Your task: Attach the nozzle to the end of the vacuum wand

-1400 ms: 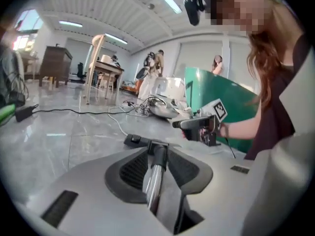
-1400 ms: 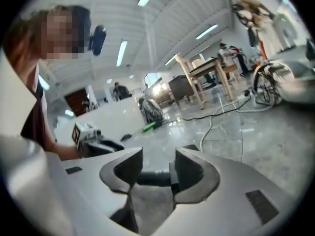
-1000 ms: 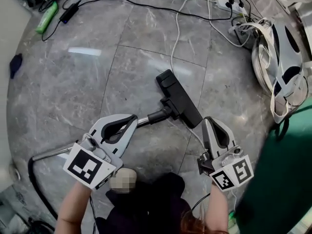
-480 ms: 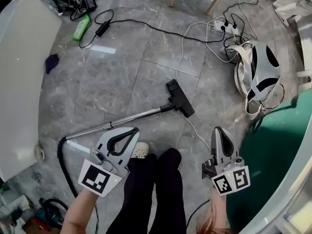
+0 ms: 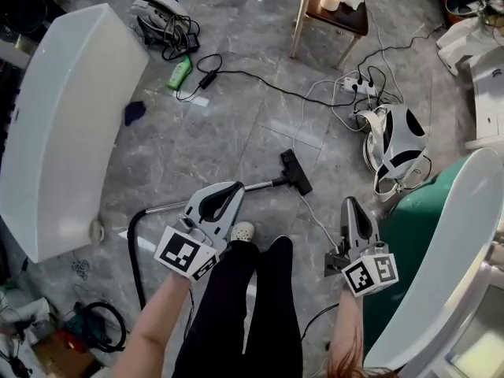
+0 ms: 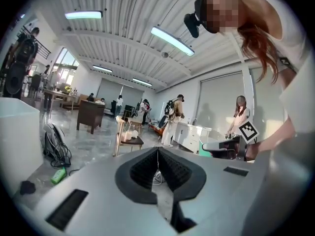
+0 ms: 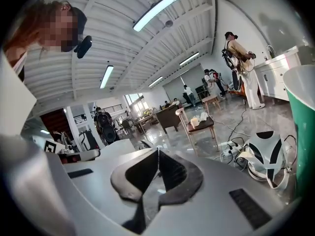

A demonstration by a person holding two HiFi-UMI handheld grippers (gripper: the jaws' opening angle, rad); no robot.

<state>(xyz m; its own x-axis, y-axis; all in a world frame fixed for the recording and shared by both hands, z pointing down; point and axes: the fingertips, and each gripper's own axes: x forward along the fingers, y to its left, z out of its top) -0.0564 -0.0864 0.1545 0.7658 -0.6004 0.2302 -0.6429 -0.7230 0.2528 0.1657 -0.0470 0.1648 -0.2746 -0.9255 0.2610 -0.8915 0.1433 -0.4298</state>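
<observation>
The black floor nozzle [image 5: 296, 172] lies on the grey stone floor, joined to the end of the metal wand [image 5: 213, 195]. The wand runs left to a black hose [image 5: 134, 246]. My left gripper [image 5: 234, 187] is high above the floor and overlaps the wand in the head view. Its jaws are shut with nothing in them, as the left gripper view shows [image 6: 158, 149]. My right gripper [image 5: 349, 202] hangs to the right of the nozzle, also shut and empty [image 7: 158, 149]. Neither touches the vacuum.
The person's black-trousered legs [image 5: 252, 305] and a white shoe [image 5: 242, 231] stand between the grippers. A long white counter [image 5: 63, 124] is at the left and a green tub [image 5: 417, 227] at the right. A wooden stool [image 5: 331, 14], power strip with cables [image 5: 354, 81], harness [image 5: 394, 144] and green bottle [image 5: 181, 73] lie beyond.
Both grippers and the head view have risen well away from the floor. The vacuum looks smaller and farther below, and more of the room shows. The jaws have stayed shut.
</observation>
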